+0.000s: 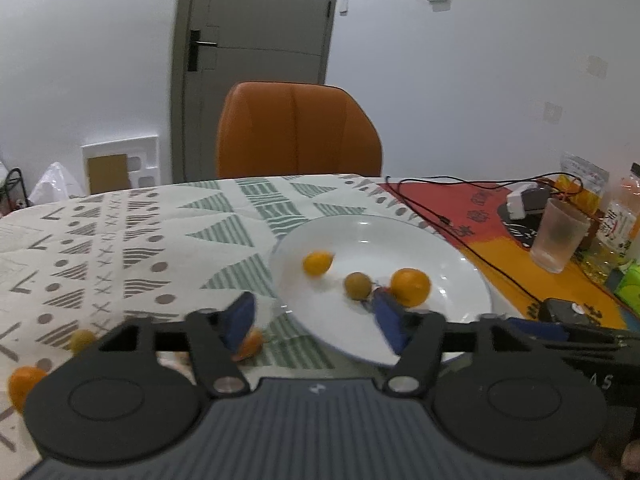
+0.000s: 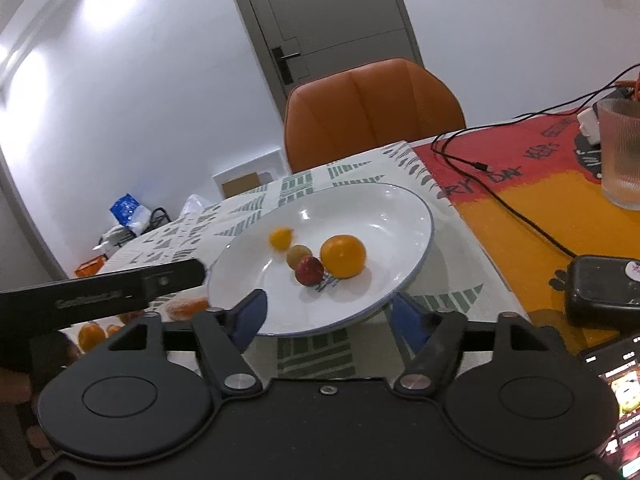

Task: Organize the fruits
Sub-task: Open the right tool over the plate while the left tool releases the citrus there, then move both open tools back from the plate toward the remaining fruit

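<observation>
Right wrist, tongs (image 2: 328, 322) wide (empty), plate (image 2: 404, 204) between

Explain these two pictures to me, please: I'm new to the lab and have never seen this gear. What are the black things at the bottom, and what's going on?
Those are handheld two-finger grippers, one in each of a person's hands, each carrying a fisheye camera that looks out along its blue fingers. One picture is from the left gripper, the other from the right gripper. Both are open and hold nothing. On the patterned tablecloth sits a white plate with four small fruits: a large orange, a red fruit, a brownish-green one and a blurred small yellow one. More orange fruit lies loose on the cloth. A ribbed cup and cables lie to the right.
</observation>
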Tool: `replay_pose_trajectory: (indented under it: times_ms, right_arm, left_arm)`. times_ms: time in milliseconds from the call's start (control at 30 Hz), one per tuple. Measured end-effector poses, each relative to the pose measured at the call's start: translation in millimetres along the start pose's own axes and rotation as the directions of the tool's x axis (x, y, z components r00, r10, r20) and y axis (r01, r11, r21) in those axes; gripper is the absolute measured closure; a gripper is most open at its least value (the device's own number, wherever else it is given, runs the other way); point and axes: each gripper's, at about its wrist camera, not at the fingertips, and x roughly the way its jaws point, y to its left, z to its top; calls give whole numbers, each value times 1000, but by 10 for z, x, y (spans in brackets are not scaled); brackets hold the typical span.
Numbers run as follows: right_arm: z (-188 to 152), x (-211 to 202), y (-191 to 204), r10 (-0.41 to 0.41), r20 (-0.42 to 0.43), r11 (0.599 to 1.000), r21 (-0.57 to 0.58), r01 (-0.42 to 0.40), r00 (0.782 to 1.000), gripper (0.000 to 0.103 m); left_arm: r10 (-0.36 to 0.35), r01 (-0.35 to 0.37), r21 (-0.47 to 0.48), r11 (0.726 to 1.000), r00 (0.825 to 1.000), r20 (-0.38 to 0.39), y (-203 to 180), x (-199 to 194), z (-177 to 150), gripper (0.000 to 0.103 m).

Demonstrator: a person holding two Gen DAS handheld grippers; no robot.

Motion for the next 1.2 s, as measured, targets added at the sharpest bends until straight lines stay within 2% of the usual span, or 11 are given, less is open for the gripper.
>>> replay_pose_trajectory:
  times_ms: [67,200,333,433,567,800,900,1033,1200]
  right_arm:
    - [-1,9,33,-11,0,1000,-7,11,1000,27]
    - [-9,-15,91,-25,23,1000,-16,25,999,8]
    - [-9,-14,138,-27,32,999,-18,27,999,0]
    - [-9,-16,189,-34,43,999,-29,35,999,0]
    - [-3,-30,276,-24,45,998,-51,26,999,0]
    - [-6,-19,422,-16,53,998,-54,19,998,0]
    - [-8,-1,480,-32,45,998,-51,35,998,0]
    - [-18,36,594,-30,25,995,-94,32,999,0]
    - [-22,73,718,5,1,993,-115,-4,1000,0]
  left_arm:
    - [24,-24,-16,1000,1000,12,70,-43,-13,20]
    - [64,-61,-64,996,997,36,212,-128,-16,11]
    - [126,-121,-71,990,990,71,299,-208,-25,7]
    - [165,-161,-55,985,982,87,335,-263,-26,6]
    - [168,-160,-90,983,982,84,425,-344,-33,6]
    - [212,-204,-89,975,972,98,539,-502,-61,6]
    - [223,-215,-100,972,972,75,623,-569,-53,6]
    - [245,-241,-67,968,967,65,687,-641,-50,6]
    - [262,-258,-73,963,964,42,802,-698,-95,6]
